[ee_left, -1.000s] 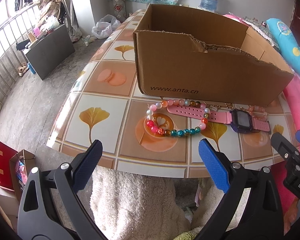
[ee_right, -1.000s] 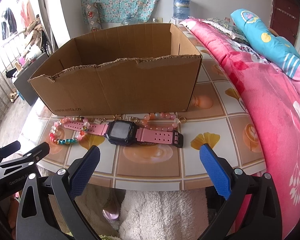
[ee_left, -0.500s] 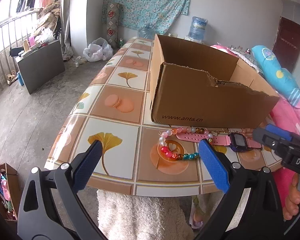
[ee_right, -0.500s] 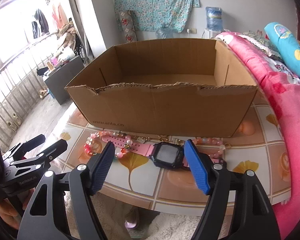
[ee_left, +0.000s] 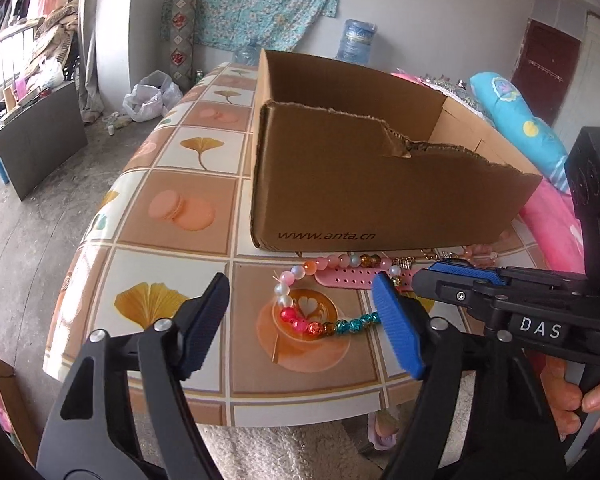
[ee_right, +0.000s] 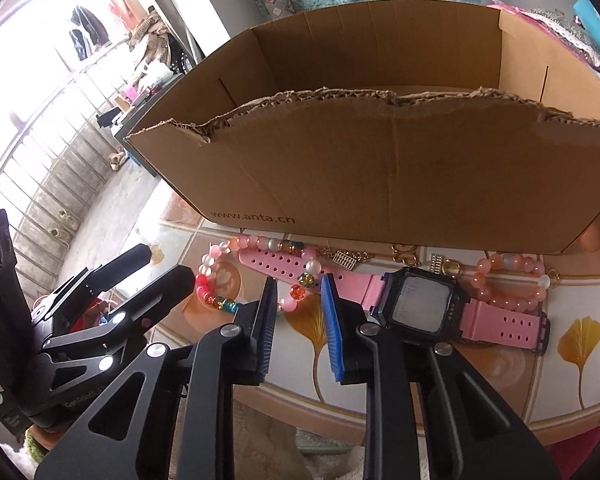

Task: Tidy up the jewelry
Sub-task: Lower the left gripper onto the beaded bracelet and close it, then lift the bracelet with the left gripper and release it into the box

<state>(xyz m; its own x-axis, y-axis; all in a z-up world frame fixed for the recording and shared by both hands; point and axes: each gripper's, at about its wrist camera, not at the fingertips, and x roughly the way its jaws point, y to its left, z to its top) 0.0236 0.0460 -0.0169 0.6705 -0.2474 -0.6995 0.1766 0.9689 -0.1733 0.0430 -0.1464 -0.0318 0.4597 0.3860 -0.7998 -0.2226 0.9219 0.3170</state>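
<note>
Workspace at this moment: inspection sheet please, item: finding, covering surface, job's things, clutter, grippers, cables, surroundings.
Surface: table with a tiled ginkgo-and-macaron cover.
Job's things: cardboard box open on top, floor hidden behind its front wall; multicolour bead bracelet, pink watch, pink bead bracelet and gold charm pieces lie on the table in front of the box.
Clutter: nothing seen on the table besides these.
Grippers: left hand-held gripper open, jaws have just been closing, over the multicolour bracelet; right hand-held gripper narrowed, jaws have just been closing, nothing pinched.
Cables: nothing seen.
Surroundings: pink bedding, water jug, railing.
</note>
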